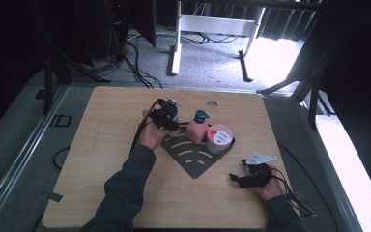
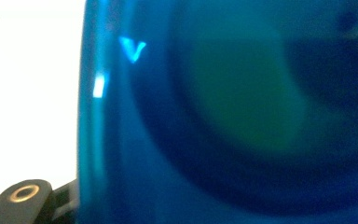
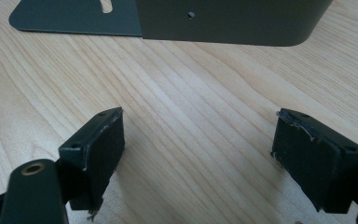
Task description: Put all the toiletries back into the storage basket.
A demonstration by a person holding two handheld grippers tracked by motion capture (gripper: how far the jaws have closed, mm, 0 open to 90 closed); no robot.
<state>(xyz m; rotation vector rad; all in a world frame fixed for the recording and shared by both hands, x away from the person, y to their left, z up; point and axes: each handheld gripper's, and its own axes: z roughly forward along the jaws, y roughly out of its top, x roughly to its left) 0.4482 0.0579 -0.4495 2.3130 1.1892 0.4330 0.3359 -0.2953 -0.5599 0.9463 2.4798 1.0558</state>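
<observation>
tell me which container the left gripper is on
The blue bottle at the rack's far left corner; the left gripper closes around it. The pink pump bottle and white tub stand free.

One table (image 1: 101,193). One dark slotted rack (image 1: 193,162) lies on it. Three containers: one pink pump bottle (image 1: 197,129), one round tub (image 1: 219,137) with a pink-and-white lid, and one blue see-through bottle (image 2: 223,116), seen blurred and close in the left gripper view. Two claws: the left claw (image 1: 166,115) and the right claw (image 3: 198,158). Two sleeved arms of one person.
</observation>
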